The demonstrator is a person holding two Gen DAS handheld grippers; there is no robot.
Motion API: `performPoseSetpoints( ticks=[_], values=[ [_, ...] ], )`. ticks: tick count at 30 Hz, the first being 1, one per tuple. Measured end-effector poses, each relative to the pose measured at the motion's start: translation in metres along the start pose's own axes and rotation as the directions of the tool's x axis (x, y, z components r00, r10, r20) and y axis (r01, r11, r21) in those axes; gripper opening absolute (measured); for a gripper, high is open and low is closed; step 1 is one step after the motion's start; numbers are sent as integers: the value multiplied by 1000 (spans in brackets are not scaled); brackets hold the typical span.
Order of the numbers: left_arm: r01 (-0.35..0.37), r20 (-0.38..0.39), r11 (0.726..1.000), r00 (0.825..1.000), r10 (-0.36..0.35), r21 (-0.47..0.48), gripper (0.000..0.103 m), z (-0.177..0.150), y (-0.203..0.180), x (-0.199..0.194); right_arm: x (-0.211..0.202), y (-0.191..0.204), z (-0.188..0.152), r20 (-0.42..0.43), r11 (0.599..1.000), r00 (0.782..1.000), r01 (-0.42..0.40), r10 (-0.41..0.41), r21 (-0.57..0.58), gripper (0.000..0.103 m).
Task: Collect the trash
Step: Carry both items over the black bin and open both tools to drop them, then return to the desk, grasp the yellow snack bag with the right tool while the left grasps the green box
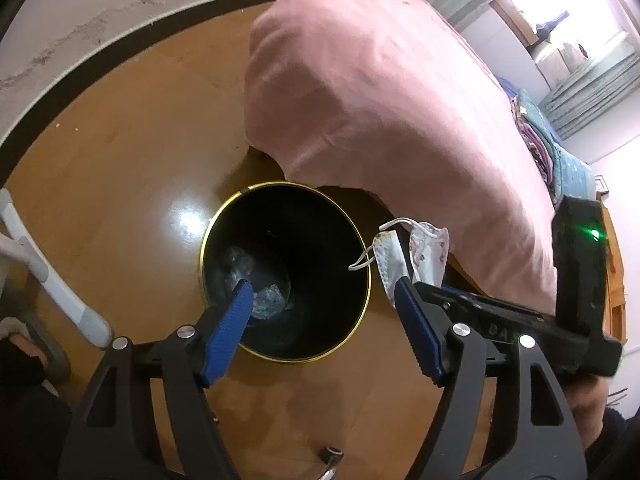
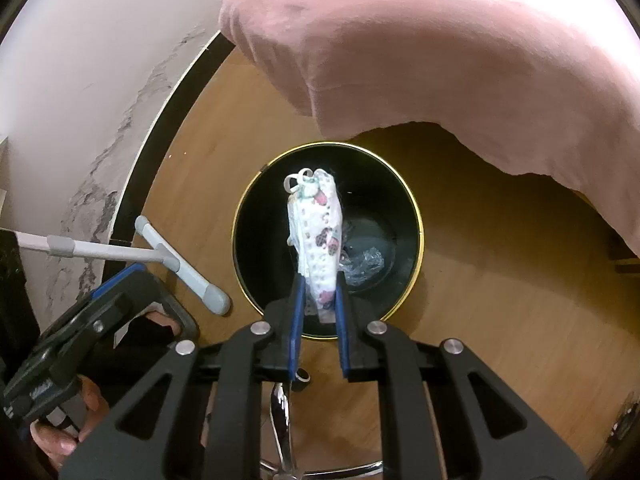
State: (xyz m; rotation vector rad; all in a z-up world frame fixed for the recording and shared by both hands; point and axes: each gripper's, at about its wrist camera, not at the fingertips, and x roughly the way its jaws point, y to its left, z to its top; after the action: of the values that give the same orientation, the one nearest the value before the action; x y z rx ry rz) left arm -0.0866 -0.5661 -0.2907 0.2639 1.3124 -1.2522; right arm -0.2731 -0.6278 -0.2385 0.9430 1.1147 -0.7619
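Note:
A black bin with a gold rim [image 1: 320, 240] [image 2: 400, 208] stands on the wooden floor. Crumpled clear plastic [image 1: 240, 264] [image 2: 364, 264] lies at its bottom. My left gripper [image 1: 324, 290] hangs open over the bin's mouth, with nothing between its blue fingers. My right gripper [image 2: 320, 280] points down over the bin and is shut on folded face masks [image 2: 318, 240], white with a dark flower print and elastic loops. In the left wrist view the masks [image 1: 430, 248] stick out beyond the bin's right rim, just behind my left gripper's right finger.
A pink cloth [image 1: 380, 100] [image 2: 440, 60] drapes over furniture right behind the bin and overhangs its far rim. A white and grey handled tool [image 1: 52, 280] [image 2: 180, 264] lies on the floor left of the bin. A chrome chair base [image 2: 280, 420] is below me. Dark skirting runs along the wall.

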Motion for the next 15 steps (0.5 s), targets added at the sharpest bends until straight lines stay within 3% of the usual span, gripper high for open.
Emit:
performPoseSetpoints(
  ticks=[3, 6, 10, 13, 15],
  values=[
    [-25, 44, 999, 999, 23, 43, 78, 0, -13, -26, -8, 1, 2, 27, 1000, 1000, 2, -2, 7, 65],
    [-32, 123, 992, 992, 17, 124, 89, 2, -39, -69, -27, 6, 6, 82, 1000, 997, 14, -12, -27, 65],
    [-70, 228, 980, 973, 27, 184, 91, -1, -67, -143, -71, 23, 9, 168, 997, 986, 36, -23, -72, 65],
    [-125, 323, 971, 945, 55, 202, 94, -13, -76, -212, -111, 50, 9, 245, 988, 969, 52, -16, -143, 66],
    [-204, 383, 960, 916, 119, 189, 95, -28, -71, -261, -144, 83, 3, 296, 976, 954, 18, 48, -219, 66]
  ],
)
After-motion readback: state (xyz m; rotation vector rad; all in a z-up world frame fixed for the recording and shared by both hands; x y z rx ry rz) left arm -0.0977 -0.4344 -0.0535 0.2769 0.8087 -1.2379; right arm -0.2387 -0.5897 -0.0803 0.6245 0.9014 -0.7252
